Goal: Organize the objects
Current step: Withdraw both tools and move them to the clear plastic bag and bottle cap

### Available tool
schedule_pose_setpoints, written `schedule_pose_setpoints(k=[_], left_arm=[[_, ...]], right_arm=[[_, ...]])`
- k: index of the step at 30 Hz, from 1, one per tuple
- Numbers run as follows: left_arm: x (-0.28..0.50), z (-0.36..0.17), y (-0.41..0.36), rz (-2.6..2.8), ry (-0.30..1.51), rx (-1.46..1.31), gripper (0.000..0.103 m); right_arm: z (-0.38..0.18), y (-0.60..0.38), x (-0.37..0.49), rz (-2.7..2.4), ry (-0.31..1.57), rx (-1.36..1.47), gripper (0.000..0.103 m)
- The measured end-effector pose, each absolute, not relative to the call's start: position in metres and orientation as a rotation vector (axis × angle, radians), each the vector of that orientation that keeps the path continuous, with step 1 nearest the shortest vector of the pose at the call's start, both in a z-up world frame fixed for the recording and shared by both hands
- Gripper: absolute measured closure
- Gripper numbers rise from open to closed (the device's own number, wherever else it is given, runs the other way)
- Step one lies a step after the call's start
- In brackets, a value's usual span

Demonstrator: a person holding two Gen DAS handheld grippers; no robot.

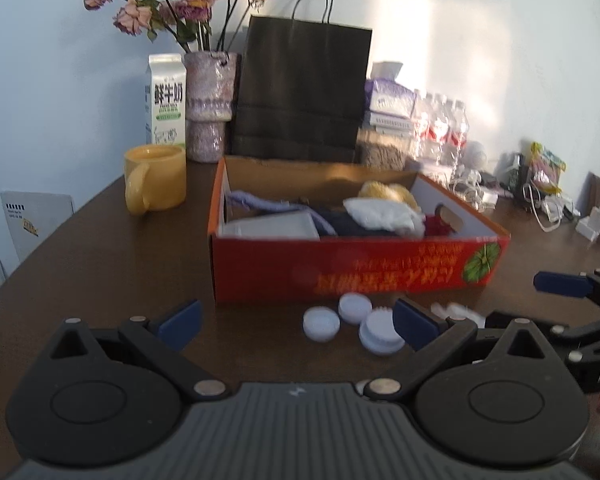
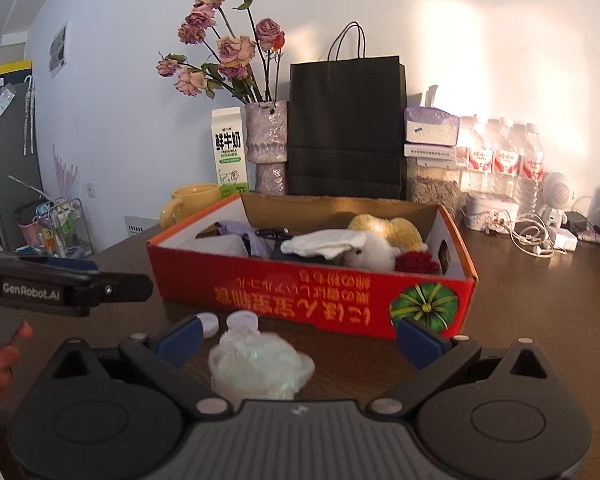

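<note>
A red cardboard box (image 1: 360,272) (image 2: 312,292) stands on the dark wooden table (image 1: 100,264), holding cloths, a yellow plush and a white container. In front of it lie three white bottle caps (image 1: 354,320); two of the caps (image 2: 224,322) appear in the right wrist view. My left gripper (image 1: 298,324) is open, just short of the caps with nothing between its fingers. My right gripper (image 2: 299,340) is open around a crumpled clear plastic bag (image 2: 260,368) that rests on the table. A right gripper finger (image 1: 560,283) shows at the right edge of the left wrist view.
Behind the box stand a yellow mug (image 1: 156,178), a milk carton (image 1: 166,100), a vase of dried roses (image 1: 210,104), a black paper bag (image 1: 300,88) and water bottles (image 2: 500,160). Cables and chargers (image 2: 540,236) clutter the right. A person's hand (image 2: 4,360) holds the left gripper.
</note>
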State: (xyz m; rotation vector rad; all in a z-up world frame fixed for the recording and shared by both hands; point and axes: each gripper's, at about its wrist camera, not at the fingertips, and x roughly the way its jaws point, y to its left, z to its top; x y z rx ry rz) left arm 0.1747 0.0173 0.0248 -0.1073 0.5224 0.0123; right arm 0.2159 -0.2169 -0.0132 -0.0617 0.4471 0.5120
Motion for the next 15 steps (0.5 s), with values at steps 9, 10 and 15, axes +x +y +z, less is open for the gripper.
schedule_pose_setpoints(k=[9, 10, 15], left_arm=[[0.171, -0.008, -0.008, -0.045, 0.634, -0.056, 0.001], [0.171, -0.01, -0.011, -0.053, 0.638, -0.047, 0.002], [0.173, -0.016, -0.02, -0.065, 0.658, -0.026, 0.01]], right_arm=[[-0.027, -0.23, 0.206, 0.489, 0.482, -0.053, 0.0], [-0.027, -0.231, 0.205, 0.489, 0.482, -0.052, 0.0], [-0.029, -0.232, 0.203, 0.488, 0.486, -0.049, 0.0]])
